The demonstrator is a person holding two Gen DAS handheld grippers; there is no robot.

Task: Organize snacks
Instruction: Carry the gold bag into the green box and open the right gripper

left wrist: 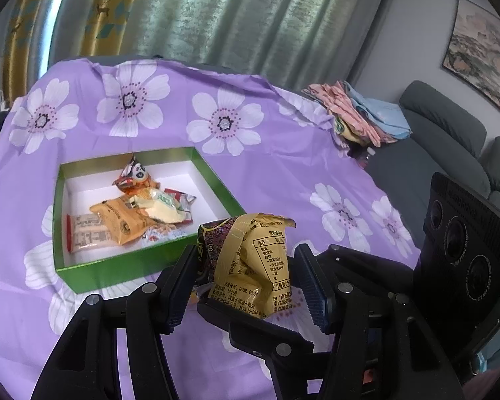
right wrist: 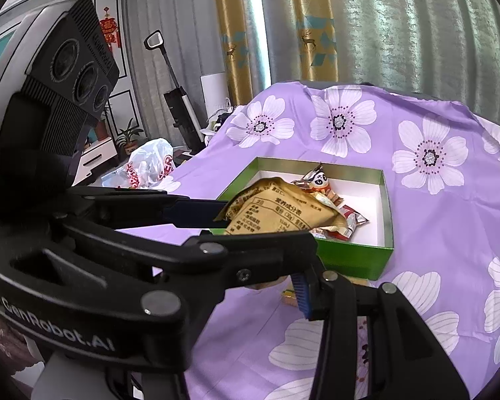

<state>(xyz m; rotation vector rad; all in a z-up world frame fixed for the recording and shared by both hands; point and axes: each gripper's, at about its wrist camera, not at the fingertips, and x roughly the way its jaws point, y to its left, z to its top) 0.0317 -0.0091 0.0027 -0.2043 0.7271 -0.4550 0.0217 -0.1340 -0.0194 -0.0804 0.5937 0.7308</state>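
Note:
A crumpled yellow snack packet [left wrist: 253, 266] with a dark packet [left wrist: 205, 250] pressed against it sits between the pads of my left gripper [left wrist: 246, 283], which is shut on them. The bundle hangs above the cloth, just in front of the green box [left wrist: 116, 266]. The box holds several snack packets [left wrist: 140, 213], among them a panda one [left wrist: 135, 175]. In the right wrist view the left gripper [right wrist: 266, 226] crosses the picture with the yellow packet [right wrist: 276, 210]. My right gripper [right wrist: 280, 286] closes on the packet's lower end; one blue pad [right wrist: 301, 295] shows, the other finger is hidden.
A purple flowered cloth [left wrist: 266, 166] covers the table. Folded clothes [left wrist: 360, 116] lie at its far right corner by a grey sofa [left wrist: 450, 140]. A white plastic bag [right wrist: 150, 166] and an upright vacuum [right wrist: 180, 116] stand left of the table. Curtains hang behind.

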